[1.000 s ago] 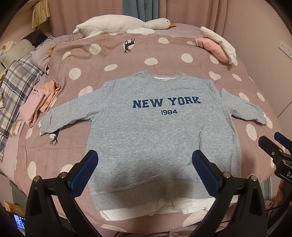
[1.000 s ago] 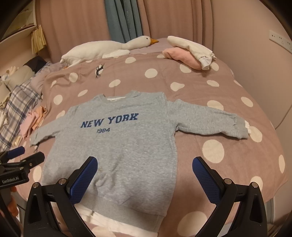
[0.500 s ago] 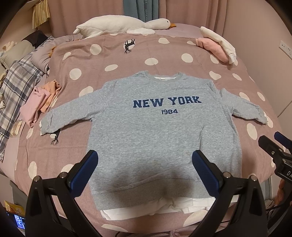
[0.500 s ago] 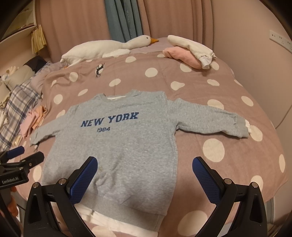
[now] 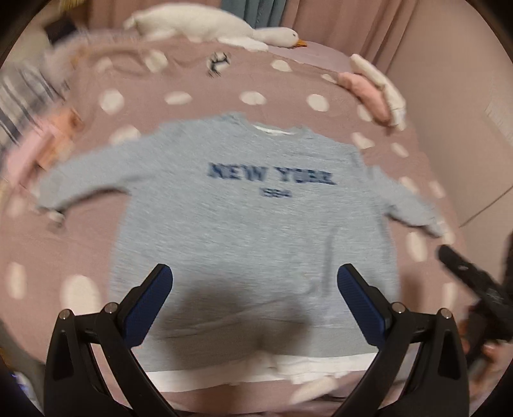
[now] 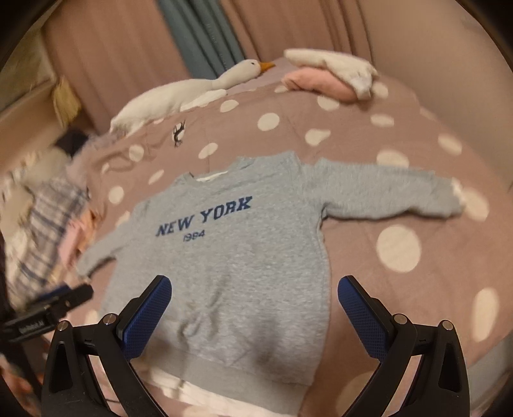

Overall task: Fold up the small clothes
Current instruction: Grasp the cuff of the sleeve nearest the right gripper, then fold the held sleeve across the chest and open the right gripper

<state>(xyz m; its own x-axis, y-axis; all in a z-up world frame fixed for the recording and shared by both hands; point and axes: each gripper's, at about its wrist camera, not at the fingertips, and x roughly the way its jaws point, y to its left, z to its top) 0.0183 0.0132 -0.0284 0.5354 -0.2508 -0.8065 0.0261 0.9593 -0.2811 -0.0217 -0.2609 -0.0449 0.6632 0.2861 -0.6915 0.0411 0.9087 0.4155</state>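
Note:
A small grey "NEW YORK 1984" sweatshirt (image 5: 256,224) lies flat, face up, sleeves spread, on a pink polka-dot bed; it also shows in the right wrist view (image 6: 231,256). A white inner hem (image 5: 256,372) sticks out at its near edge. My left gripper (image 5: 255,304) is open and empty above the hem area. My right gripper (image 6: 255,308) is open and empty above the sweatshirt's lower right part. Each gripper shows at the edge of the other's view: the right one in the left wrist view (image 5: 471,282), the left one in the right wrist view (image 6: 48,311).
A white goose plush (image 5: 211,25) lies at the head of the bed. Folded pink and white clothes (image 5: 375,89) sit at the far right. Pink garments (image 5: 48,144) and a plaid blanket (image 6: 41,231) lie at the left. A wall is close on the right.
Both grippers have moved forward and lower toward the sweatshirt, and the views are now motion-blurred. The sweatshirt has not moved. Both jaws stay open.

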